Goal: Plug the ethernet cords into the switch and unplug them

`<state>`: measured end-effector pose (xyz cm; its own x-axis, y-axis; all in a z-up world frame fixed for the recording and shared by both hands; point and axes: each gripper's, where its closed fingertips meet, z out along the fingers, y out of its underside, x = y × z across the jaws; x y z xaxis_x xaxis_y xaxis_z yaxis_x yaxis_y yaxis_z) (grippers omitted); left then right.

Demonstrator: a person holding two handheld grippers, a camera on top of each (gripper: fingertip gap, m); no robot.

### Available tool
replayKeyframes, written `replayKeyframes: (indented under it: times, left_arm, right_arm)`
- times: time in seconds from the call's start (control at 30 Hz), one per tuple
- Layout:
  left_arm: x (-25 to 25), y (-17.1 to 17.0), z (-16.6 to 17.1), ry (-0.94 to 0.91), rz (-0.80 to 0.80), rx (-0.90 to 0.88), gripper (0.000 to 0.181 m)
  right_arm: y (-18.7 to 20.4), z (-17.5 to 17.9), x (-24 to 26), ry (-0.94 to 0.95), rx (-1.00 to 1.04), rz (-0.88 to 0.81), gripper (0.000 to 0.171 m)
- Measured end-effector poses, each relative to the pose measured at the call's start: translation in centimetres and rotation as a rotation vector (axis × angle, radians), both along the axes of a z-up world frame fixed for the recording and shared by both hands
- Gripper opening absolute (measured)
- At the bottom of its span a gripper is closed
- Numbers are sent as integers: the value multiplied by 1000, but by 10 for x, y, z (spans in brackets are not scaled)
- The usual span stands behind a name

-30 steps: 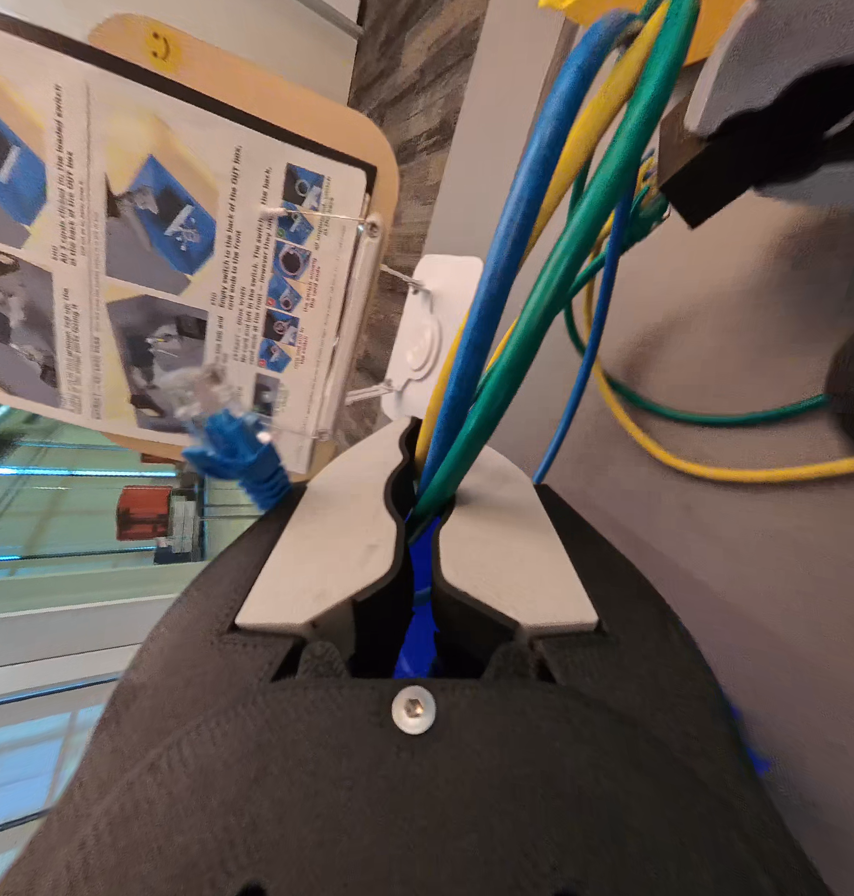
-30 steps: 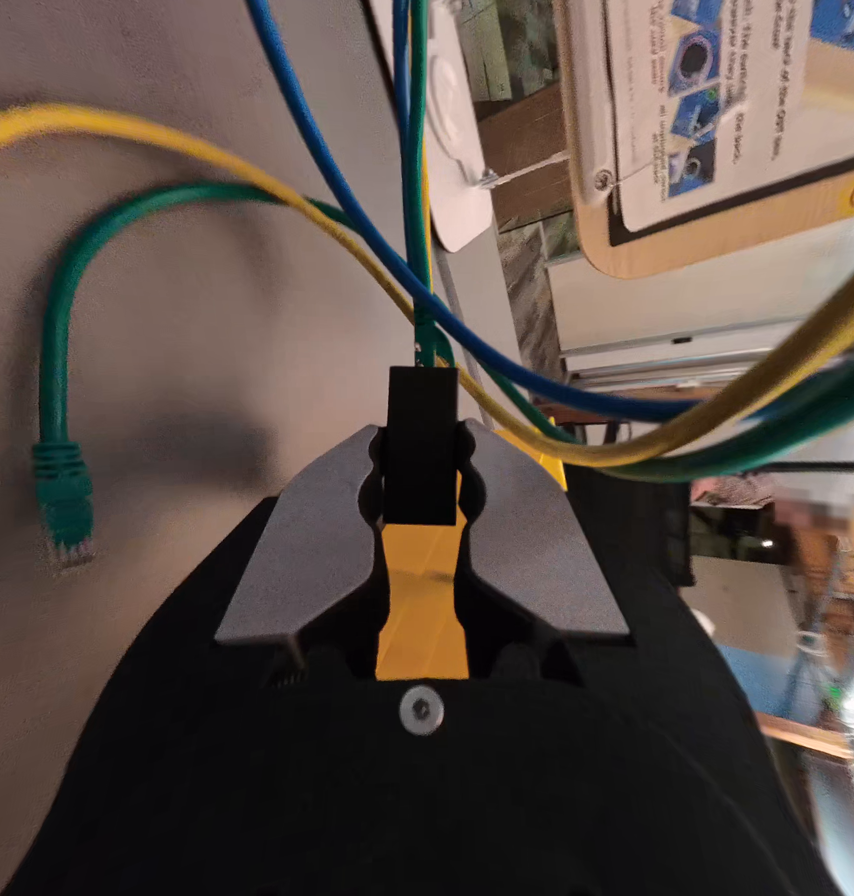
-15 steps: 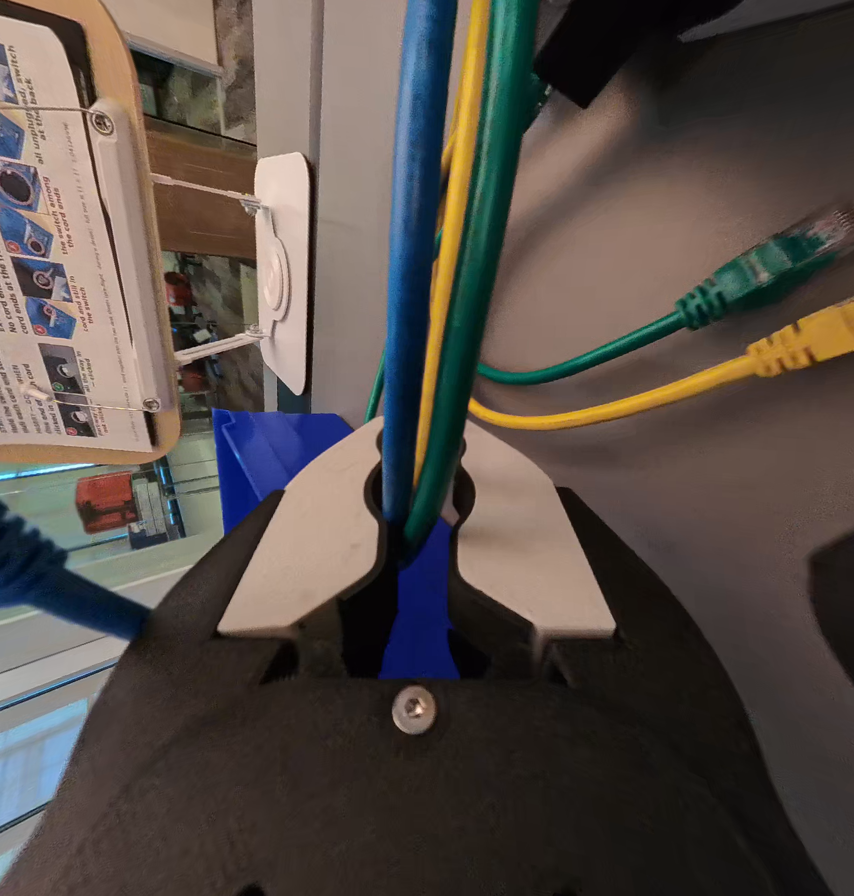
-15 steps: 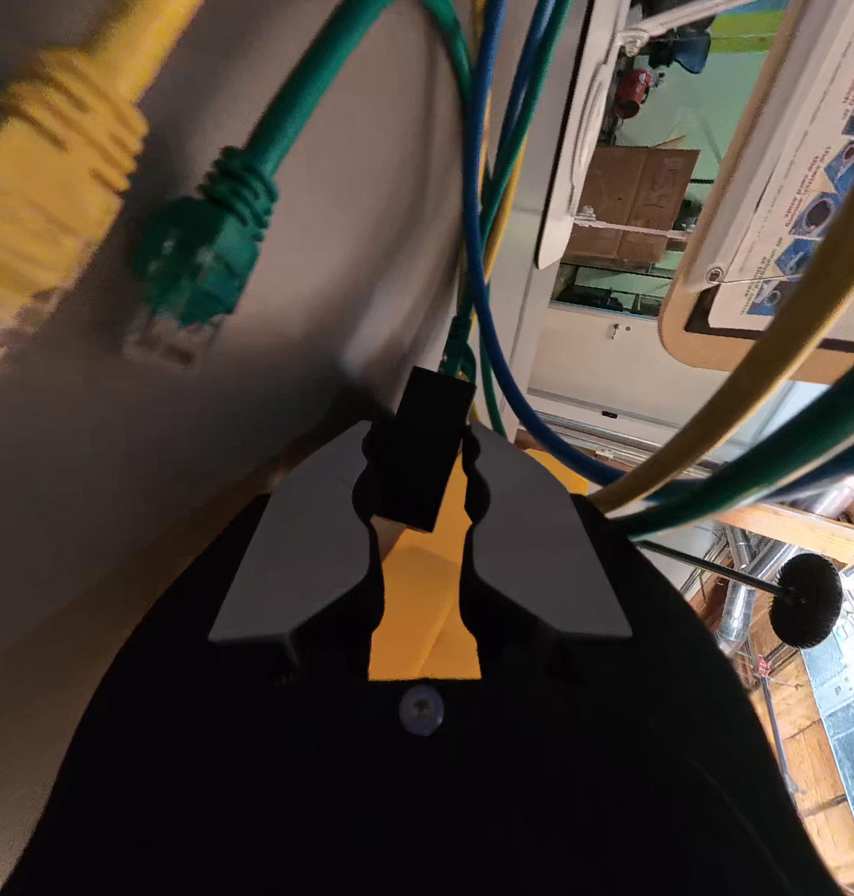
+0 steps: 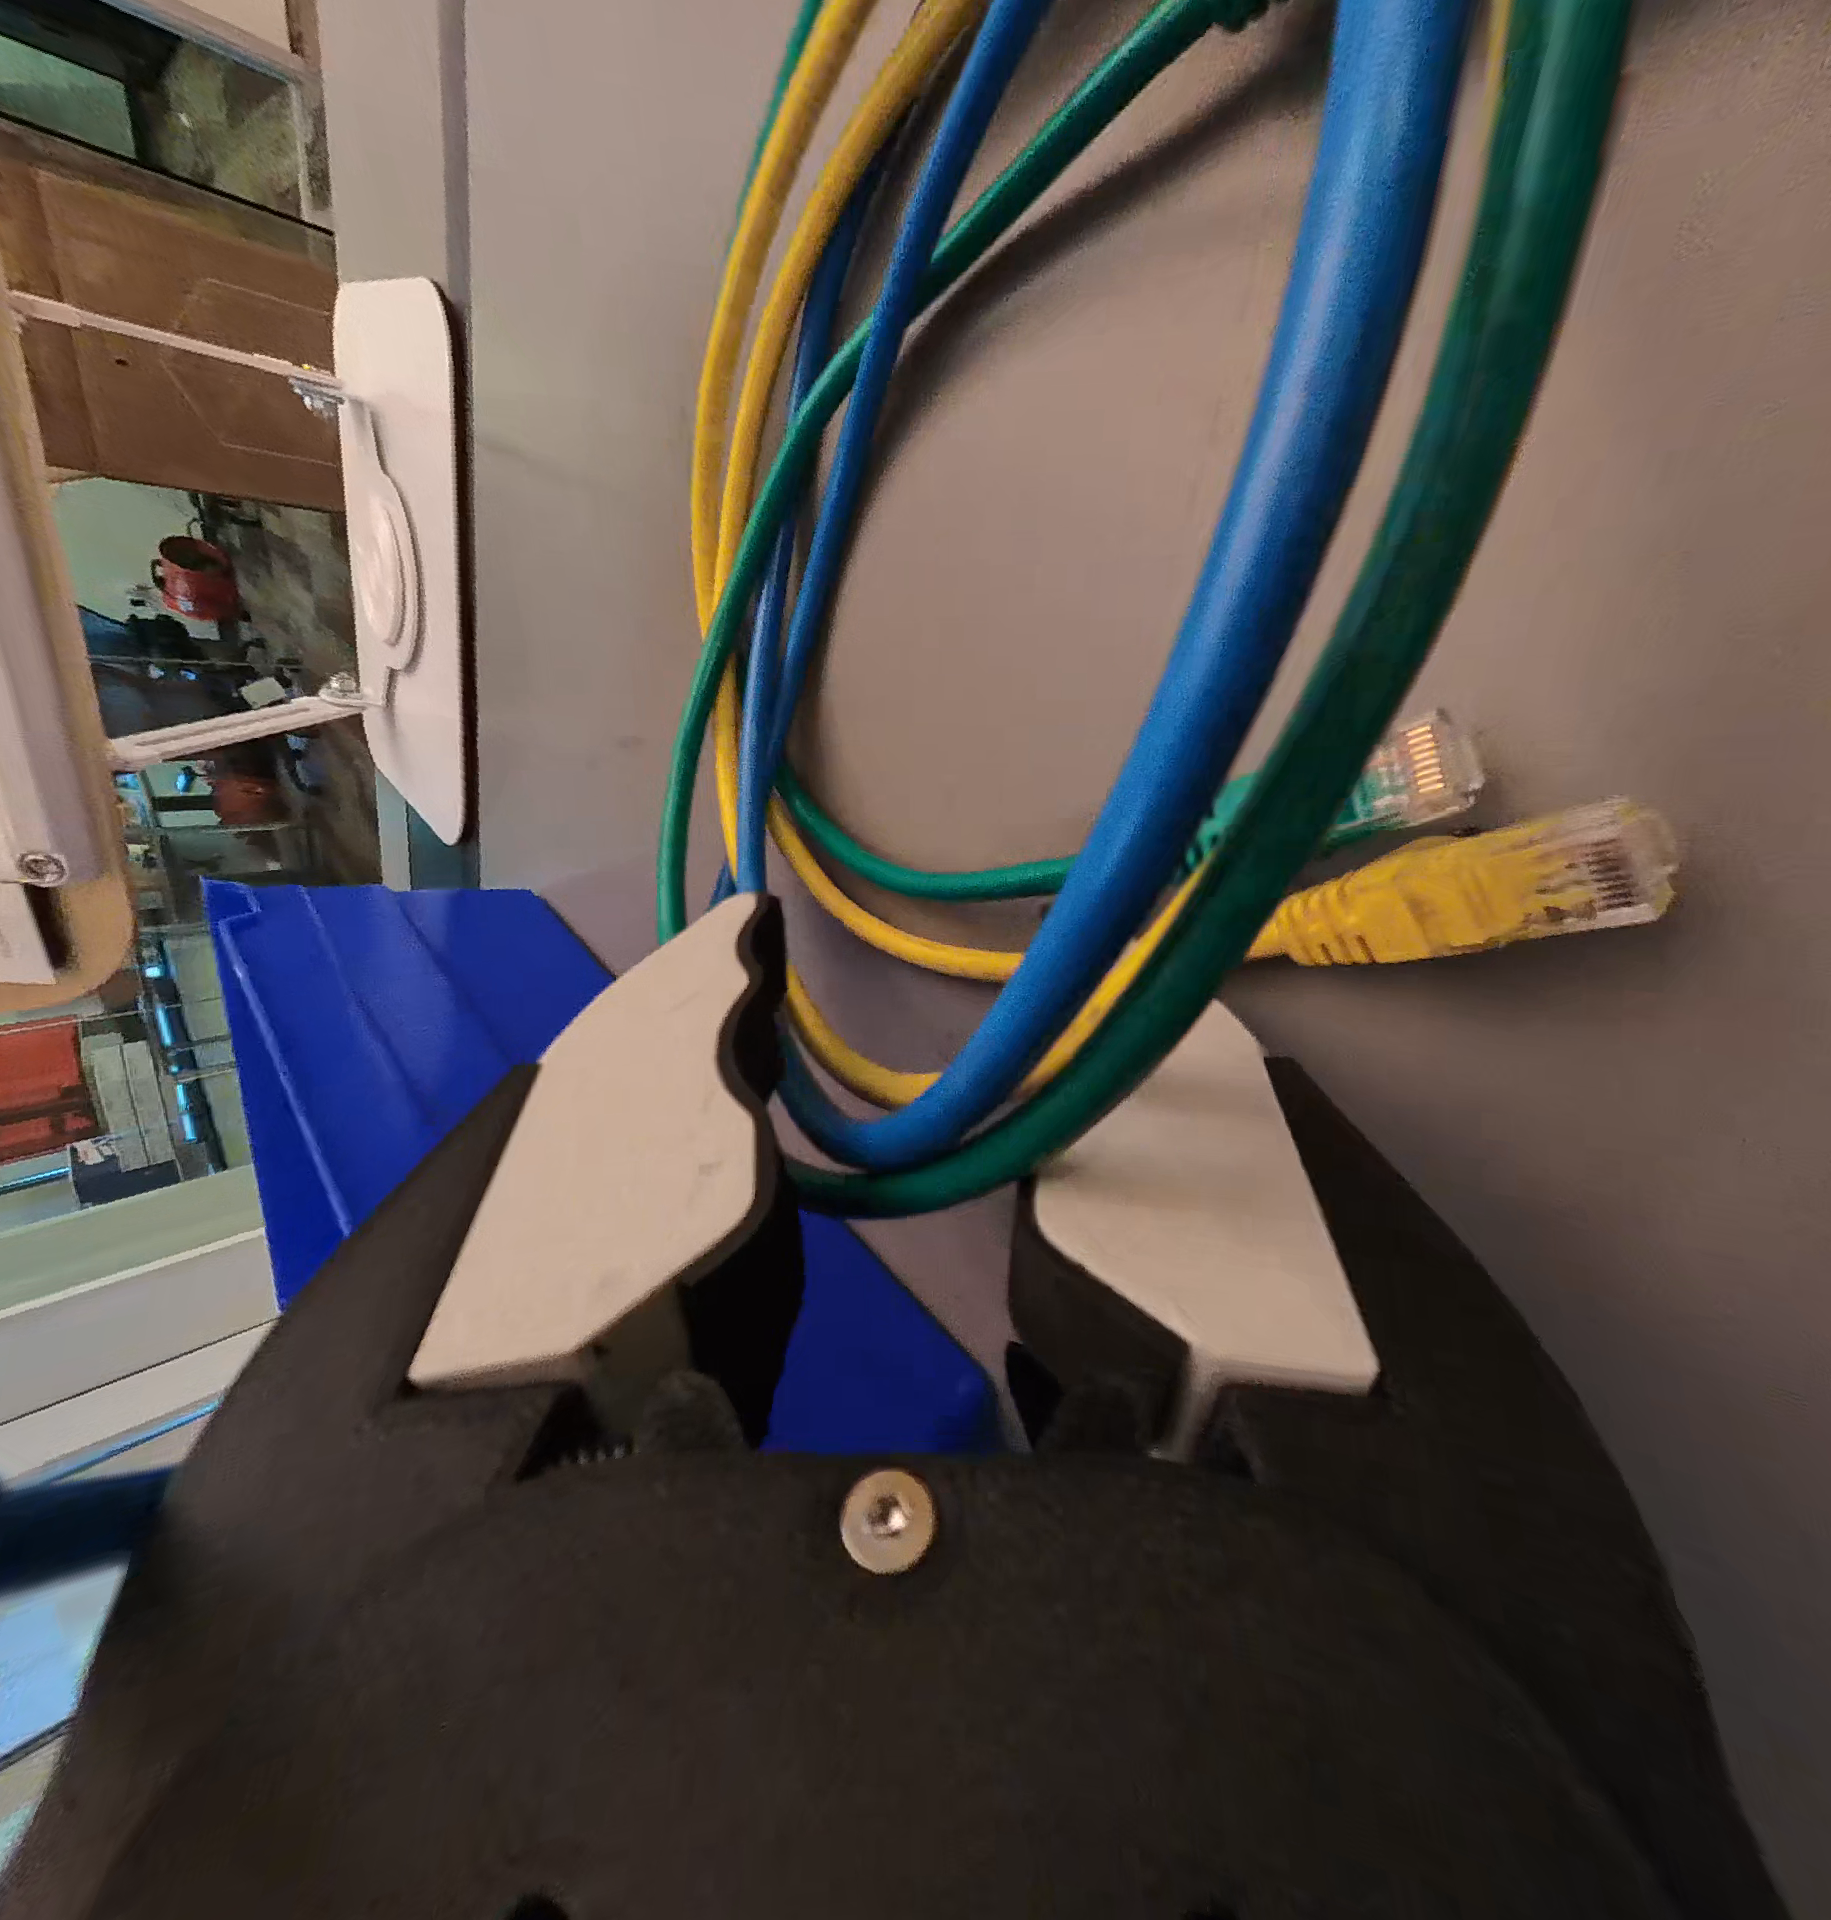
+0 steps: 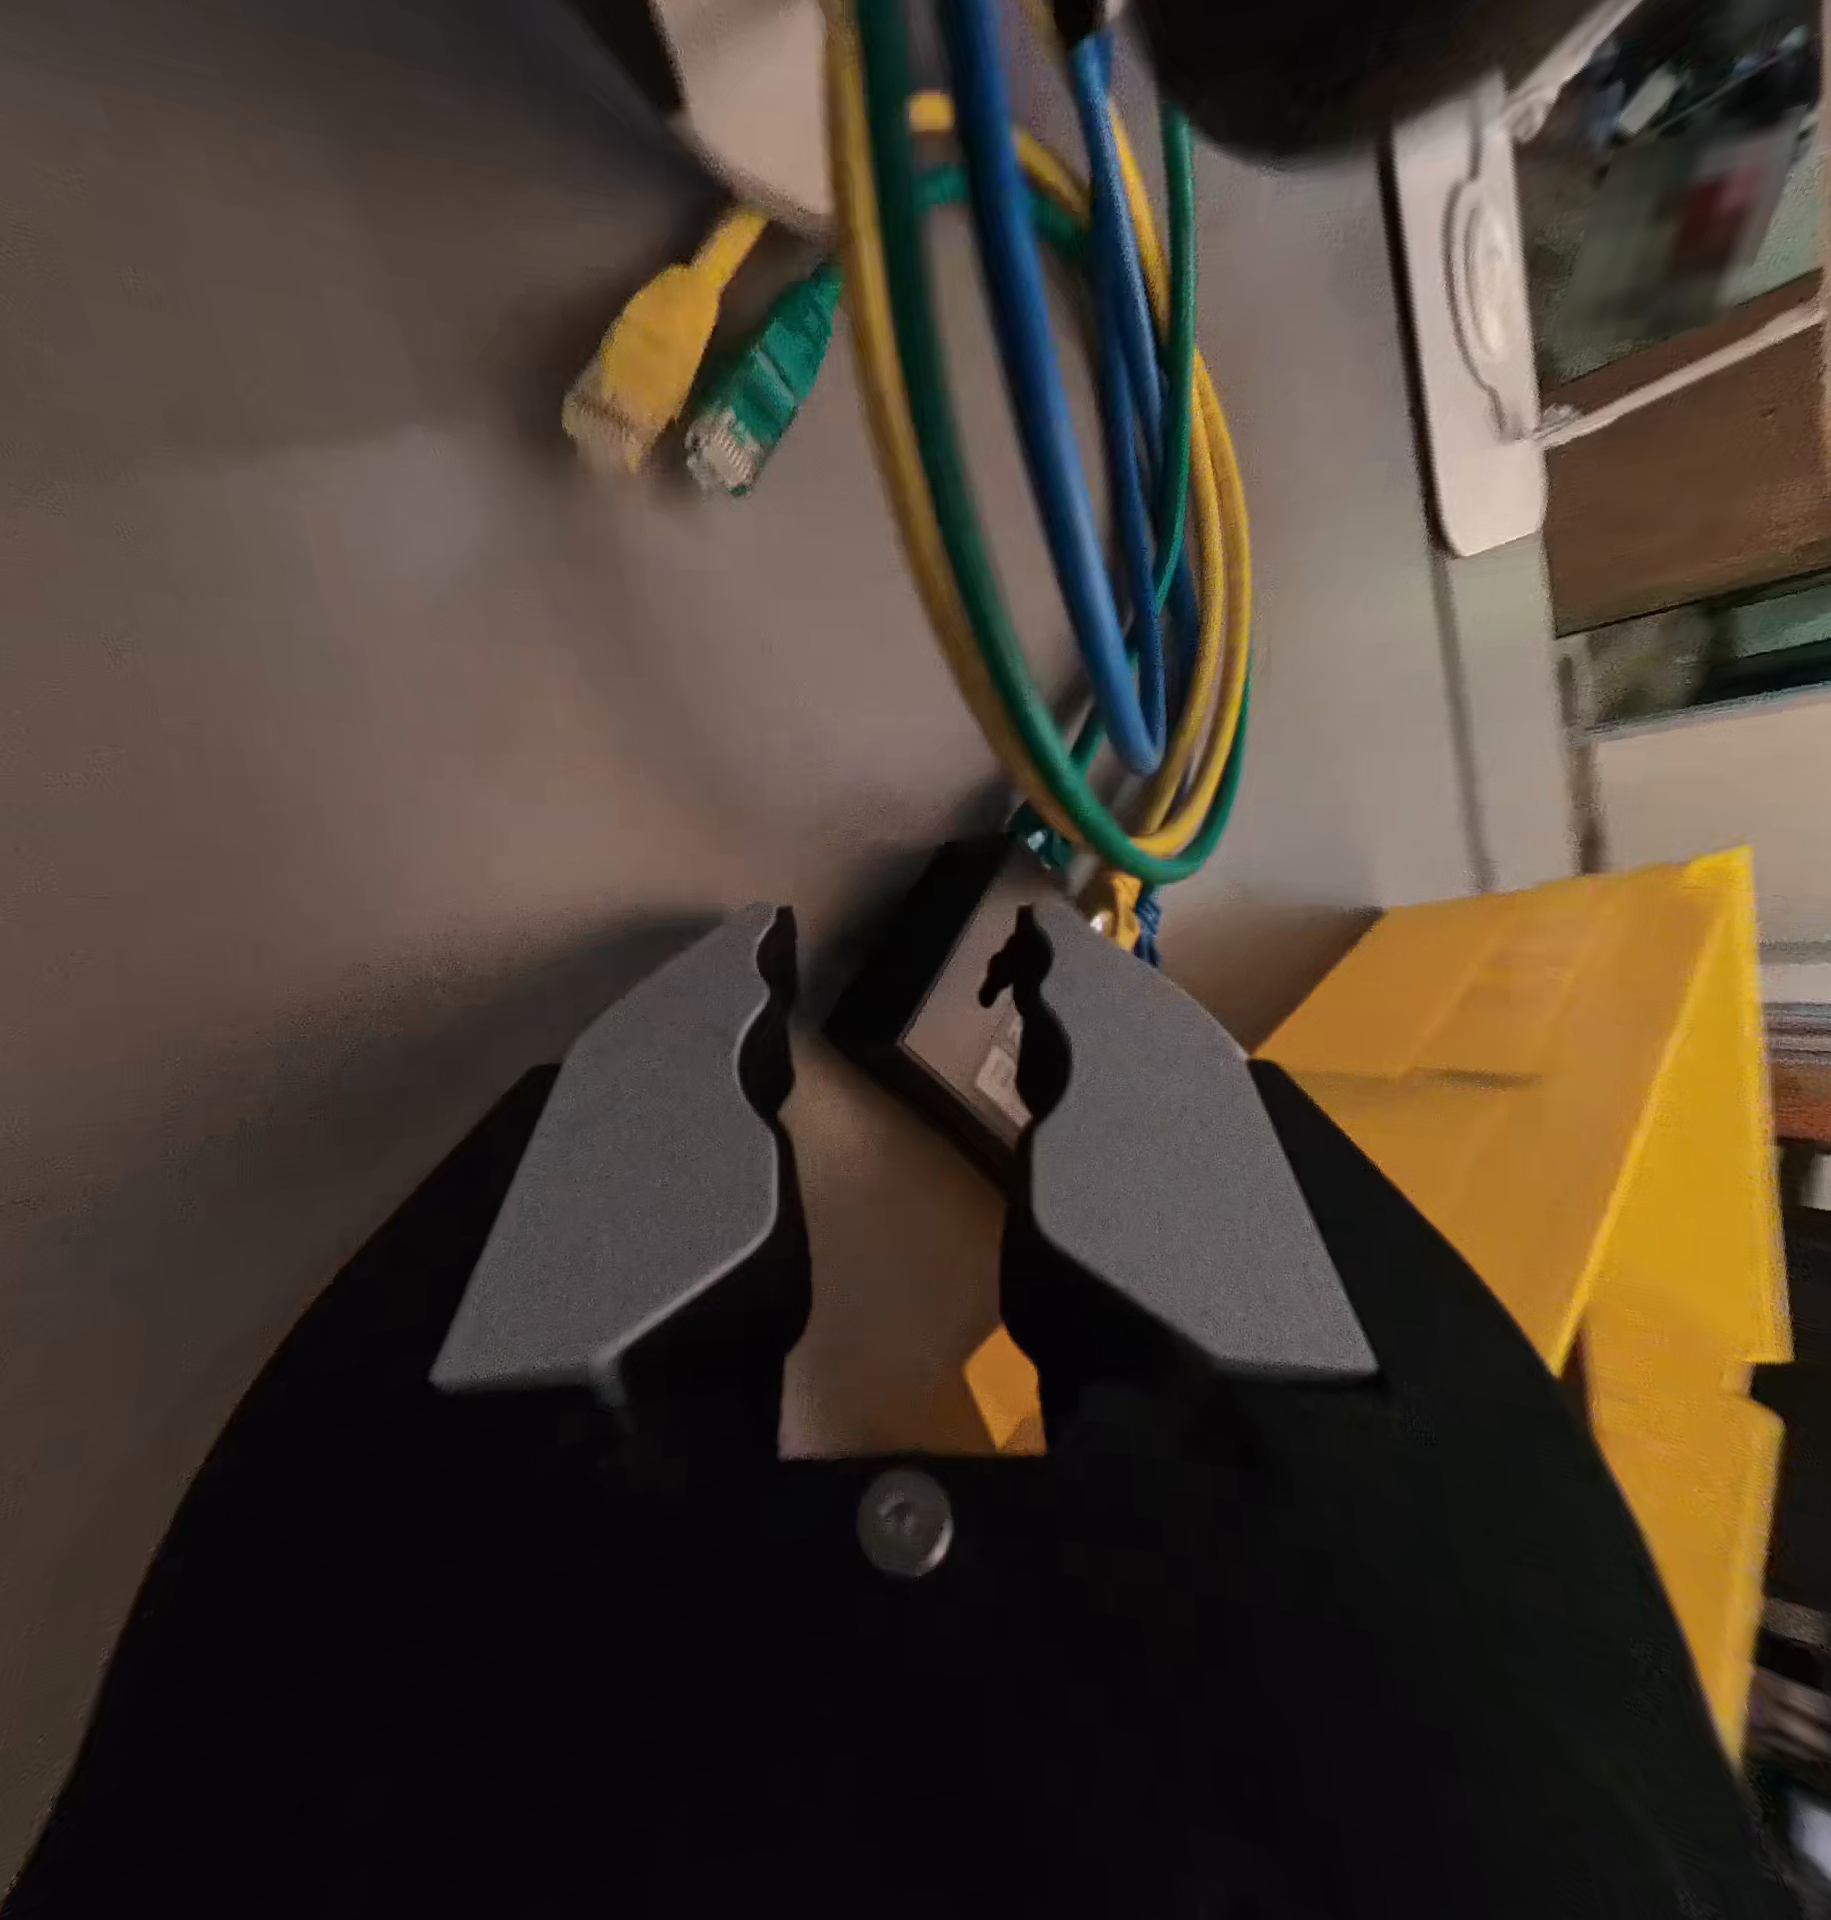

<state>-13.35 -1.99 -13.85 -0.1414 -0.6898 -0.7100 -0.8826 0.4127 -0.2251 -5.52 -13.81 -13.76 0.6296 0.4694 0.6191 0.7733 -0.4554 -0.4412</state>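
Black switch (image 6: pixel 947 997) lies just ahead of my right gripper (image 6: pixel 906 971), slightly right, long axis slanted; jaws apart. My left gripper (image 5: pixel 978 997), also apart, has cord loops (image 5: pixel 1004 1132) draped between its fingers.

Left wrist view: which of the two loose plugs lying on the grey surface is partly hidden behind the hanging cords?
The green plug. The blue cord and green cord cross its boot; the yellow plug beside it shows whole.
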Motion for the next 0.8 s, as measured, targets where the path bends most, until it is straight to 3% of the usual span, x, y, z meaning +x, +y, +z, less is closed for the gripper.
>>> replayKeyframes:
  times: [0.1,0.23,0.4,0.5,0.6,0.7,0.8]
  left_arm:
    - [-2,-18,5,-19,-15,-133,61]
    - [-10,-64,21,-90,-81,-499,83]
    - [-43,-76,83,-335,-76,-813,92]
    - [-84,-29,143,-638,22,-817,80]
    - [-136,31,175,-858,170,-844,85]
    - [-192,118,158,-889,479,-649,87]
    - [-224,167,122,-765,680,-559,93]
  right_arm:
    - [3,7,12,68,33,-56,46]
    - [7,5,14,77,52,-67,46]
    - [4,29,13,109,163,-61,46]
    - [-3,81,19,213,302,-50,45]
    - [-7,142,54,277,403,-94,49]
    - [-1,190,126,258,421,-271,68]
    - [3,194,200,335,261,-453,74]
